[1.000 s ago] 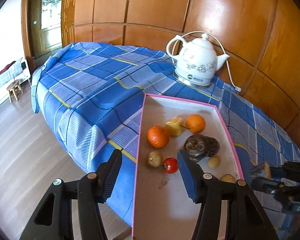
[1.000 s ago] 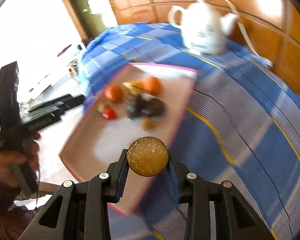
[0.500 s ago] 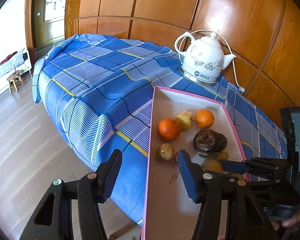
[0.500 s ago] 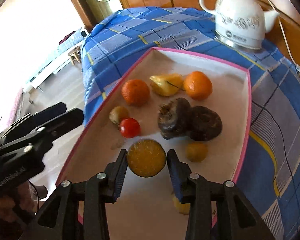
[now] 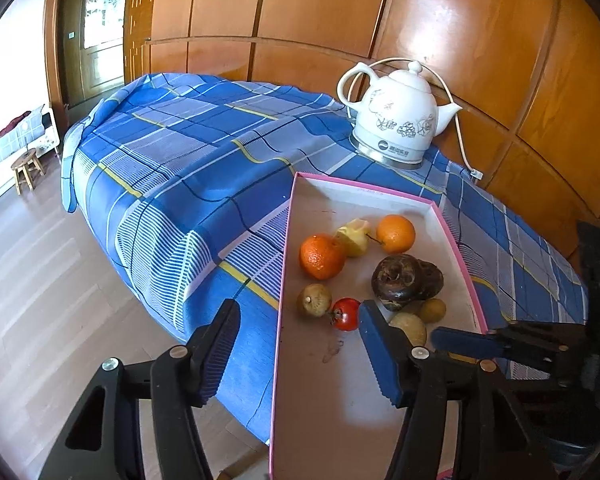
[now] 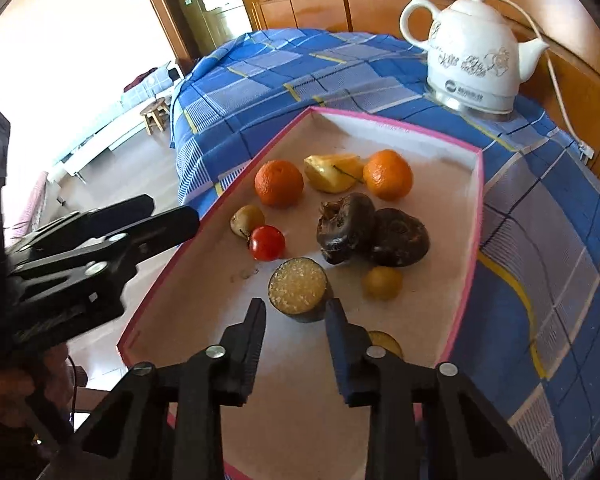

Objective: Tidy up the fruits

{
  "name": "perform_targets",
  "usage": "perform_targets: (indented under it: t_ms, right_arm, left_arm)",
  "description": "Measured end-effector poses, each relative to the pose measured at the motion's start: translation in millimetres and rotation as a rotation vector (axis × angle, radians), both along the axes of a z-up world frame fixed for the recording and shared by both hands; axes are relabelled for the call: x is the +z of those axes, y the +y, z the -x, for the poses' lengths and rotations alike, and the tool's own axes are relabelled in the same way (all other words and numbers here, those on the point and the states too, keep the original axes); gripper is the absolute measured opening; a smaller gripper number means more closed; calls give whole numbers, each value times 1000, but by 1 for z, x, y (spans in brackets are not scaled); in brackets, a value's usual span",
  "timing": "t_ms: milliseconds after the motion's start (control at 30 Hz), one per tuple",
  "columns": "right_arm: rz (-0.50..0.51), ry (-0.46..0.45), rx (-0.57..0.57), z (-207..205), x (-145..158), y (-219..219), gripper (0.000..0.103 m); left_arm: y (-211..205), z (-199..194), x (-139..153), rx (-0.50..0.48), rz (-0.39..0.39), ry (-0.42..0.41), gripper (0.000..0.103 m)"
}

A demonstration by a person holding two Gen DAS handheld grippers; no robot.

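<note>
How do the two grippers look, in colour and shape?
Both are alike. The left gripper and the right gripper each have two long black plastic fingers held by silver screws. The inner pads are blue and ribbed. Pale lettering on the left gripper's side is too blurred to read.

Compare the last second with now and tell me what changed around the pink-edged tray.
The right gripper carried the halved fruit from above the tablecloth over the tray, set it down beside the tomato and let go. Its jaws, which have just been closing, now stand behind the fruit, apart from it. The left gripper stayed open and empty; the other fruit and the kettle kept their places.
</note>
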State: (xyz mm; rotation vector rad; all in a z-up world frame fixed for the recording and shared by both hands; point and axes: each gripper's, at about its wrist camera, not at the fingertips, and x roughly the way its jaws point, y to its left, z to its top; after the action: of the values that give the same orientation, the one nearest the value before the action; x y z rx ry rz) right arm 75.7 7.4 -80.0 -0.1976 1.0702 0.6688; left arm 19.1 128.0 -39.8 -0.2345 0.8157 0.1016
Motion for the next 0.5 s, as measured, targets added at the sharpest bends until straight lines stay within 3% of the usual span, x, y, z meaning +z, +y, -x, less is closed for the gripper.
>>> perform_targets:
  t_ms: [167, 500]
  right_arm:
    - [31, -30, -39, -4, -2, 3, 30]
    - [-24, -58, -80, 19, 21, -17, 30]
  left_arm:
    - [-1, 4, 1, 1, -5, -2, 64]
    - [-14, 11, 7, -16, -30, -31, 70]
